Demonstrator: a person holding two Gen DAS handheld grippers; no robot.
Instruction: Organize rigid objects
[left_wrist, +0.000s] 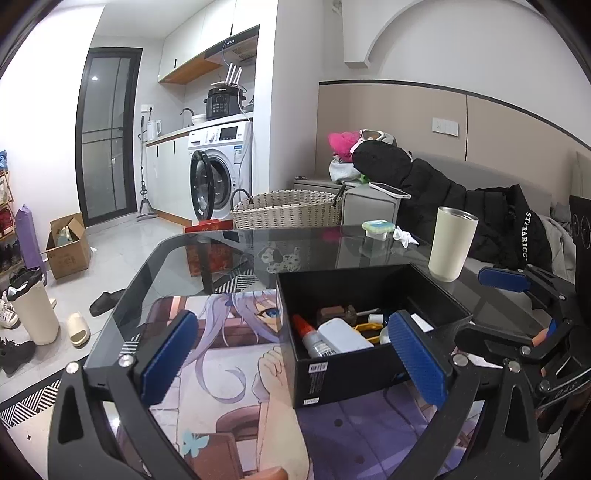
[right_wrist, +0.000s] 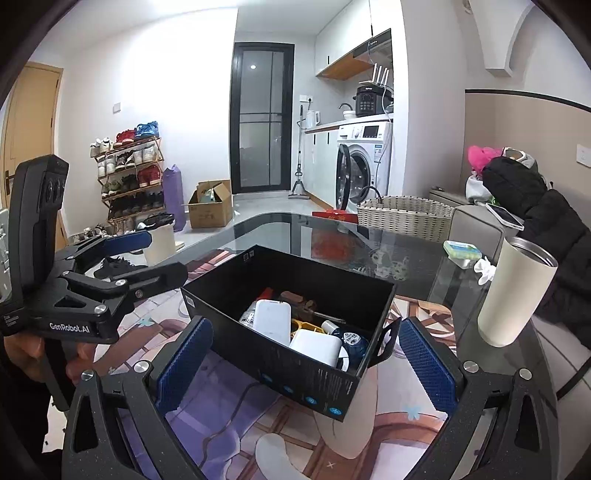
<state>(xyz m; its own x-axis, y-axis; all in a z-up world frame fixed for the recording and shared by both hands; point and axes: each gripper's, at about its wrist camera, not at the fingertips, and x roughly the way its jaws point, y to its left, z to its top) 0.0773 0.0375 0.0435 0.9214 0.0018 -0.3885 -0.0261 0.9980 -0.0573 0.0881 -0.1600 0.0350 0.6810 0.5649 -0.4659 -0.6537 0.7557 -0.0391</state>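
Sits on the printed mat (right_wrist: 229, 402) atop the glass table (left_wrist: 229, 240): a black cardboard box (right_wrist: 295, 373), open-topped, thin-walled, likely light but prone to flexing if squeezed at the rim; better taken by a corner or short wall, low down. Holds a jumble of small hard goods.

Largest inside: a white flat case (right_wrist: 272, 320), smooth and probably slippery, stiff, best pinched across its narrow edges. Next, a white charger block (right_wrist: 320, 346), rigid, rounded corners, light. Then a glue bottle with red cap (left_wrist: 308, 334), lying on its side, firm plastic, easiest gripped at mid-body. Then a brown bottle (left_wrist: 338, 313), looks like glass, so probably fragile. Smallest: a yellow piece (left_wrist: 365, 328), half buried, shape unclear.

Off to the side, a cream tumbler (left_wrist: 451, 243) upright on the glass, well apart from the box.

Left gripper (left_wrist: 295, 360): spread wide, holding nothing, near the box's front wall. Right gripper (right_wrist: 306, 369): also wide, empty, straddling the box's near corner without touching.
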